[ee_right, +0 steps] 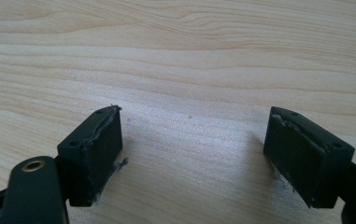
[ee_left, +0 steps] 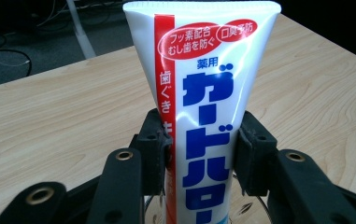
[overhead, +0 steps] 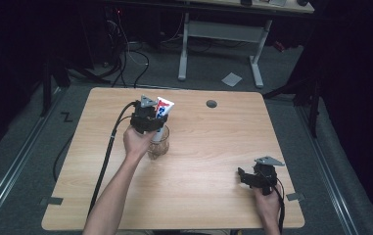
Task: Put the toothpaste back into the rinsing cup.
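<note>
A white toothpaste tube (overhead: 163,108) with red and blue print stands upright in a clear glass (overhead: 158,145) left of the table's middle, crimped end up. My left gripper (overhead: 152,122) is shut on the tube's lower half, just above the glass. In the left gripper view both pads (ee_left: 154,144) press the sides of the tube (ee_left: 208,93), and the rim of the glass (ee_left: 248,210) shows below. At the front right my right gripper (overhead: 246,177) rests low over the wooden table (overhead: 213,147). Its jaws stand open over bare wood in the right gripper view (ee_right: 192,140).
A round grey cable hole (overhead: 211,104) sits near the table's far edge. Beyond the table are a white-legged desk (overhead: 221,32), a sheet of paper (overhead: 232,79) on the floor, and cables (overhead: 125,54) at the back left. The left gripper's cable (overhead: 106,152) trails across the table's left side.
</note>
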`<state>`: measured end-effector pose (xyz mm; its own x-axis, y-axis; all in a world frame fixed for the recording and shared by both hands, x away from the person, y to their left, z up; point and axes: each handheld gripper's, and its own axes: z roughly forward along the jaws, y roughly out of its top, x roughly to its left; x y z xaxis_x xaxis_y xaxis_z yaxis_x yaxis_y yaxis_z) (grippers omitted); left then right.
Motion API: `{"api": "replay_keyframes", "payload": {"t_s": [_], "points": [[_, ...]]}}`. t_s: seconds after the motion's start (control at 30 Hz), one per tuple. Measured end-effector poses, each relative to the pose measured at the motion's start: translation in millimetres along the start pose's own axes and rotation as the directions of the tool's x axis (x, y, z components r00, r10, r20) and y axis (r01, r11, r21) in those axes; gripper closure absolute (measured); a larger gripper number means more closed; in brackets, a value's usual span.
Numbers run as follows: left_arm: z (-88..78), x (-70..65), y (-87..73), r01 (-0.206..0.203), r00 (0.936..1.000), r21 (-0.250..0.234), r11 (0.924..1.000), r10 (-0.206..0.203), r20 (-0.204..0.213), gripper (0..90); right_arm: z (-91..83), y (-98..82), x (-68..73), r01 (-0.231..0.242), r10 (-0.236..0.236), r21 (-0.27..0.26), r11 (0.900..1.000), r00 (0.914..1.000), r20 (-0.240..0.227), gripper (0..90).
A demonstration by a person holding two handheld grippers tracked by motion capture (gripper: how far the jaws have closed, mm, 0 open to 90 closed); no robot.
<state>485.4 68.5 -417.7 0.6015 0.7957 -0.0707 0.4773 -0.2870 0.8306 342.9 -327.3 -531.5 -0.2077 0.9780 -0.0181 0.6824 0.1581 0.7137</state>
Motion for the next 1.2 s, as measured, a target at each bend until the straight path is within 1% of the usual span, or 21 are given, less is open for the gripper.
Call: {"api": "replay_keyframes", "payload": {"t_s": [0.63, 0.83, 1.2], "points": [[-2.2, -2.7, -8.5, -0.013, 0.9998, 0.025, 0.9996, 0.014, -0.018, 59.8, -0.1, 0.0, 0.1, -0.001, 0.001, 0.001, 1.000, 1.0000, 0.000, 19.3], [-1.4, -4.6, -10.3, -0.023, 0.9994, 0.044, 0.9988, 0.024, -0.025, 59.4, -0.1, 0.0, 0.1, -0.001, 0.001, 0.001, 1.000, 1.0000, 0.001, 19.4], [-0.5, -3.6, -15.7, -0.010, 0.9996, 0.053, 0.9986, 0.011, -0.027, 59.4, -0.1, 0.0, 0.1, -0.001, 0.001, 0.001, 1.000, 1.0000, 0.000, 19.3]]}}
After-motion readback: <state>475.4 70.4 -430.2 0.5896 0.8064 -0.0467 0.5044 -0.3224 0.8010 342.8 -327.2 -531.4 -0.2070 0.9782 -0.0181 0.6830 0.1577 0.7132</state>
